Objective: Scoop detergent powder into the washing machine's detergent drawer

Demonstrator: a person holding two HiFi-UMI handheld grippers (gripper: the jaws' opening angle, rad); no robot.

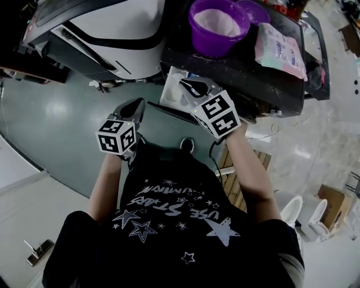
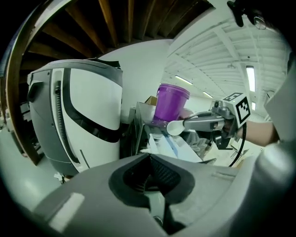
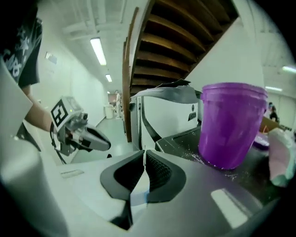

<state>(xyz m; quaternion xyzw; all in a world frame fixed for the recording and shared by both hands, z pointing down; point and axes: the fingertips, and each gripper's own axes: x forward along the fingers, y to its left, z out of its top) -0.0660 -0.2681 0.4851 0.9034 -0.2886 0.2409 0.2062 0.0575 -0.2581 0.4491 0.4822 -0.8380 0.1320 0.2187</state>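
My right gripper (image 1: 190, 85) is shut on the handle of a white scoop (image 2: 175, 127). The left gripper view shows the scoop's bowl hanging over the open white detergent drawer (image 2: 163, 144), which sticks out of the dark machine (image 1: 236, 73). I cannot tell whether the bowl holds powder. The purple tub (image 1: 216, 23) of white powder stands on the machine's top, just behind the drawer (image 1: 173, 87). My left gripper (image 1: 138, 105) is shut on nothing and hangs to the left of the drawer, apart from it. In the right gripper view only a thin white edge of the handle shows between the jaws.
A white and grey machine (image 1: 107, 28) stands to the left of the dark one. On the dark top lie a pink-and-white packet (image 1: 281, 48) and a purple lid (image 1: 256, 10), with spilt powder around the tub (image 3: 231, 125). A wooden stair (image 3: 185, 41) rises behind.
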